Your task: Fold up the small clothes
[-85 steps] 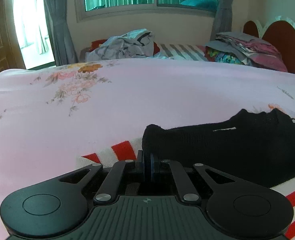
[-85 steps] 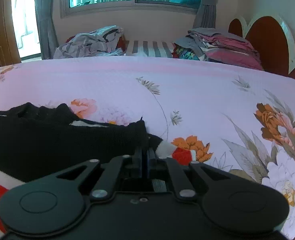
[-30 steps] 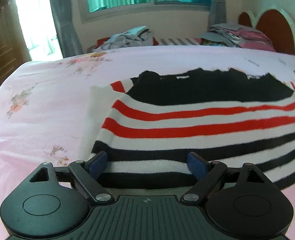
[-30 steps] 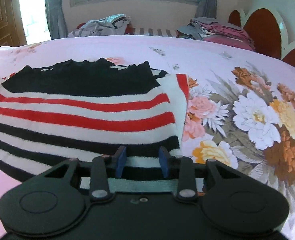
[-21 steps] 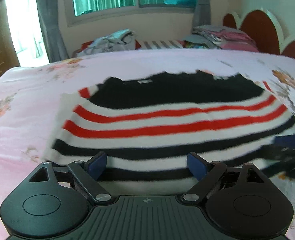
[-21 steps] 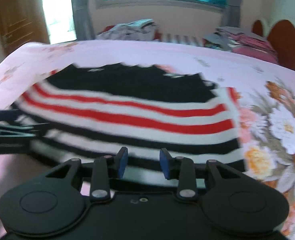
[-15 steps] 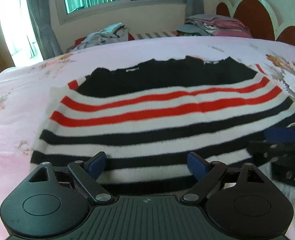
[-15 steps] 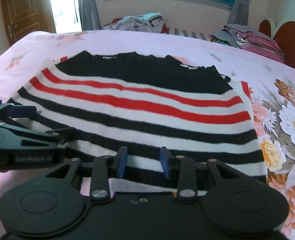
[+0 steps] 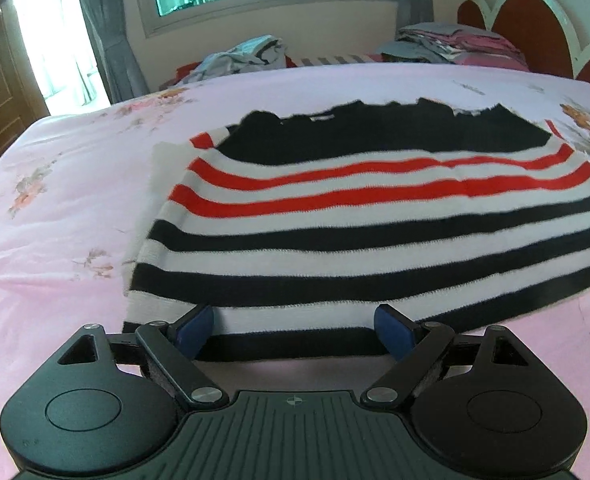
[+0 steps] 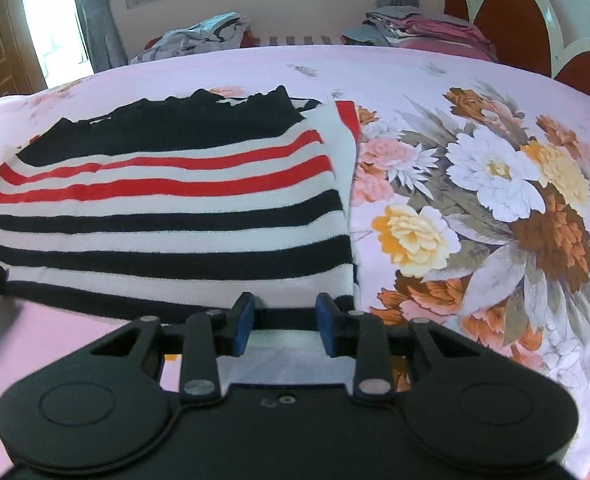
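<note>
A knitted sweater with black, white and red stripes (image 9: 359, 216) lies flat on the bed with the pink flowery sheet (image 9: 55, 208). It is folded, and its black top part is toward the far edge of the bed. The black bottom band is at the near edge, close to both tools.

The left tool (image 9: 295, 330) is wide open. Its two blue pads (image 9: 195, 326) sit just over the bottom band of the sweater, near the sweater's left corner. It has hold of nothing.

The right tool (image 10: 285, 322) is partly open, with a smaller gap than the left one. Its blue pads (image 10: 243, 320) are just beside the bottom band, near the sweater's right corner (image 10: 335, 280). It has hold of nothing too.

On the right of the sweater, the sheet shows big white, yellow and brown flowers (image 10: 495, 200).

Past the far edge of the bed there is a messy heap of grey clothes (image 9: 239, 56) and a neat stack of pink and grey folded clothes (image 9: 451, 44). A dark red headboard with round tops (image 10: 511, 20) stands at the right.
</note>
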A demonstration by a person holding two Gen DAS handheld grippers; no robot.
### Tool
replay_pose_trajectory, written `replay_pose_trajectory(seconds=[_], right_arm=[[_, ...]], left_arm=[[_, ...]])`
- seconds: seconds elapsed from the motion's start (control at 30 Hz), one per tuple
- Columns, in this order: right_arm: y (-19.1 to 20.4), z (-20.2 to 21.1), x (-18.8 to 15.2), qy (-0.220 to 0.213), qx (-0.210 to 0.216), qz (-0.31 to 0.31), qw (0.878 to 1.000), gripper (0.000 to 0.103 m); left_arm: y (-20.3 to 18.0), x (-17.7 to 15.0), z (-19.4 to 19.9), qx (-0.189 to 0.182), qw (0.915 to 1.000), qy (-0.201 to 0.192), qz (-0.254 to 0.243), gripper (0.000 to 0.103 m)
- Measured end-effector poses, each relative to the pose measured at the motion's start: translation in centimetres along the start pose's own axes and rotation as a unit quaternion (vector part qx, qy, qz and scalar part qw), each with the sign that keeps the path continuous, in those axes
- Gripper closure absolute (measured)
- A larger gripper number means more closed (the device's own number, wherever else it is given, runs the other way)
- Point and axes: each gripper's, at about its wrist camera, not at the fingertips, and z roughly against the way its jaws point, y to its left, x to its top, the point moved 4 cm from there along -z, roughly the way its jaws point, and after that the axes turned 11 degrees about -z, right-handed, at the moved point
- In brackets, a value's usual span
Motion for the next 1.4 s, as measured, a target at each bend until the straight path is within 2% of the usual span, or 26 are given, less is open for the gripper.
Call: replay_pose_trajectory(seconds=[0.13, 0.17, 0.2, 0.23, 0.33, 0.63, 0.77, 0.87, 1.13, 1.4], right_arm=[[0.0, 1.2, 0.4, -0.022, -0.004, -0.004, 1.0, 0.075], [-0.1, 0.7, 0.2, -0.011, -0.011, -0.001, 1.0, 0.078], [-0.4, 0.3, 0.0, -0.001, -0.017, 0.002, 1.0, 0.084], [-0.6, -0.1, -0.3, 0.004, -0.017, 0.005, 1.0, 0.085], [-0.6, -0.4, -0.3, 0.0, -0.019, 0.016, 1.0, 0.085], [-0.6, -0.5, -0.4, -0.006, -0.02, 0.016, 1.0, 0.085], [-0.4, 0.1, -0.1, 0.0, -0.024, 0.018, 1.0, 0.084], [-0.6, 2.8, -0.1, -0.032, -0.005, 0.006, 0.999, 0.077], [-1.3, 5.8, -1.0, -0.045, 0.023, -0.005, 0.999, 0.083], [1.3, 6.5, -1.1, -0.049, 0.049, 0.013, 0.997, 0.084]], left_arm=[[0.5, -0.2, 0.2, 0.005, 1.0, -0.002, 0.001, 0.016], [0.6, -0.4, -0.2, 0.002, 1.0, 0.003, 0.002, 0.016], [0.7, -0.6, -0.4, 0.0, 1.0, 0.005, 0.002, 0.016], [0.9, -0.8, -0.6, -0.006, 1.0, 0.005, 0.006, 0.016], [1.3, -1.0, -1.1, -0.016, 0.9996, 0.005, 0.022, 0.016], [1.3, -1.3, -1.4, -0.018, 0.9995, 0.003, 0.024, 0.012], [1.5, -0.9, -0.8, -0.013, 0.9995, 0.015, 0.023, 0.011], [2.2, -1.3, 1.3, 0.004, 0.9996, 0.004, 0.027, 0.011], [4.5, -4.3, 3.2, -0.003, 0.9946, 0.004, 0.103, 0.012], [4.3, -4.1, 3.7, -0.003, 0.9924, -0.002, 0.123, 0.012]])
